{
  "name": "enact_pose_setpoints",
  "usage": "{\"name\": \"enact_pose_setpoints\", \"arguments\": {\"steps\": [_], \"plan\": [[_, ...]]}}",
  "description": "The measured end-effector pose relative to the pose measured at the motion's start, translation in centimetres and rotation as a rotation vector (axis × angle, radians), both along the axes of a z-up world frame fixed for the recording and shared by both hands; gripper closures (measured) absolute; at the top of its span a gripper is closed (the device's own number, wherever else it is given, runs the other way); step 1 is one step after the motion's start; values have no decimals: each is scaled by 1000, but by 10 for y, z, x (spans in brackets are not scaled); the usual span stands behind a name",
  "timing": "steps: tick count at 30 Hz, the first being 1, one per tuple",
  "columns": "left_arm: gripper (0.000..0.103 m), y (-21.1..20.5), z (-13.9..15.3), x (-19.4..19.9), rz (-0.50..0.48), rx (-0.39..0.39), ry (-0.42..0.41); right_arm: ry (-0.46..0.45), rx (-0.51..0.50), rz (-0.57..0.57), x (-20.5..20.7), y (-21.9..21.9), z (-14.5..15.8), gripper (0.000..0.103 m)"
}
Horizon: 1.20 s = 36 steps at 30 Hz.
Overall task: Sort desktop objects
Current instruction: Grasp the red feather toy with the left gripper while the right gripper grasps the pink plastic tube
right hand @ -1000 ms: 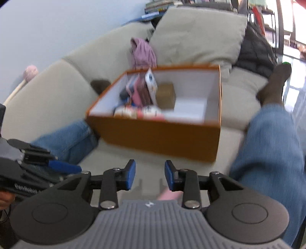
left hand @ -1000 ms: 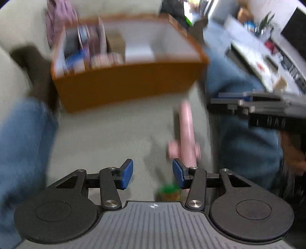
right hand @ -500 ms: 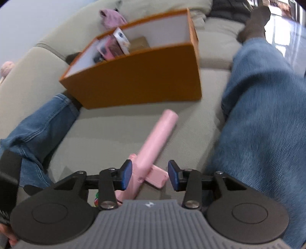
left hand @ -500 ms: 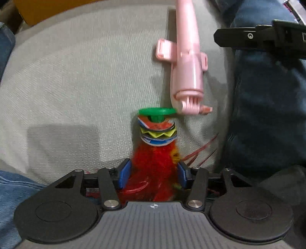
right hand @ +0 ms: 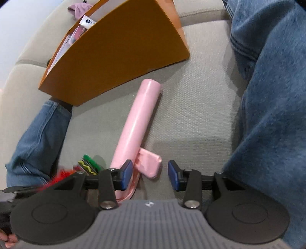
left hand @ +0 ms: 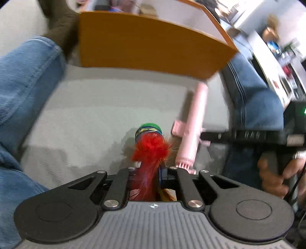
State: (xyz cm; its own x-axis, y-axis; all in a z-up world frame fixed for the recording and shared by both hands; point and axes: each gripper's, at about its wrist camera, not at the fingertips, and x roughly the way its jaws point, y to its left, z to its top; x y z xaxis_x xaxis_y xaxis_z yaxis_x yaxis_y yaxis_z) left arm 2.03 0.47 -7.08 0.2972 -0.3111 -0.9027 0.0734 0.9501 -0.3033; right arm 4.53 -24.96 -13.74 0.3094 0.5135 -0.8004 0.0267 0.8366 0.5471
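Note:
My left gripper (left hand: pixel 148 172) is shut on the red feathers of a shuttlecock (left hand: pixel 149 145), whose green and striped base points away from me, just above the grey sofa cushion. A pink selfie stick (left hand: pixel 193 130) lies on the cushion right of it. In the right wrist view the pink selfie stick (right hand: pixel 137 122) lies lengthwise, and my right gripper (right hand: pixel 150 175) is open with the stick's phone clamp between its fingers. The shuttlecock (right hand: pixel 86 166) shows at the left there. An orange box (left hand: pixel 145 42) with several items stands beyond.
The orange box (right hand: pixel 112 49) sits on the cushion between the person's blue-jeaned legs (left hand: pixel 23 80) (right hand: pixel 271 107). A pink cloth (right hand: pixel 78 7) lies behind the box. A desk with clutter (left hand: pixel 277 57) is at the far right.
My left gripper has shut on the shuttlecock's feathers and lifted it from the cushion. My right gripper has dropped lower over the pink stick and opened wider around its clamp.

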Motion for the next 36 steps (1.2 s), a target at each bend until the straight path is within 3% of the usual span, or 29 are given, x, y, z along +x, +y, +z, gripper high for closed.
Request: {"name": "enact_pose_setpoints", "arguments": {"steps": [2, 4, 6, 7, 12, 14, 17, 23, 29, 36], "plan": [[92, 7, 2, 3, 45, -23, -4, 18, 17, -19, 5, 4, -6, 59], [92, 12, 2, 7, 67, -42, 0, 29, 59, -44, 9, 3, -7, 65], [92, 17, 2, 7, 66, -44, -3, 50, 91, -53, 11, 4, -10, 80], [92, 17, 0, 8, 65, -46, -4, 50, 93, -56, 10, 5, -10, 81], [92, -1, -12, 9, 46, -59, 20, -24, 125, -55, 1, 12, 7, 91], [92, -8, -14, 8, 35, -68, 21, -57, 129, -23, 2, 22, 16, 89], [92, -2, -16, 5, 30, -81, 21, -77, 30, 25, 9, 44, 20, 85], [92, 5, -15, 1, 42, -104, 32, -155, -71, 98, 3, 78, 28, 91], [95, 12, -3, 2, 67, -105, -14, -228, -159, 138, 1, 85, 44, 91], [95, 22, 34, 7, 64, -186, -83, -311, -137, 186, 1, 60, 106, 91]]}}
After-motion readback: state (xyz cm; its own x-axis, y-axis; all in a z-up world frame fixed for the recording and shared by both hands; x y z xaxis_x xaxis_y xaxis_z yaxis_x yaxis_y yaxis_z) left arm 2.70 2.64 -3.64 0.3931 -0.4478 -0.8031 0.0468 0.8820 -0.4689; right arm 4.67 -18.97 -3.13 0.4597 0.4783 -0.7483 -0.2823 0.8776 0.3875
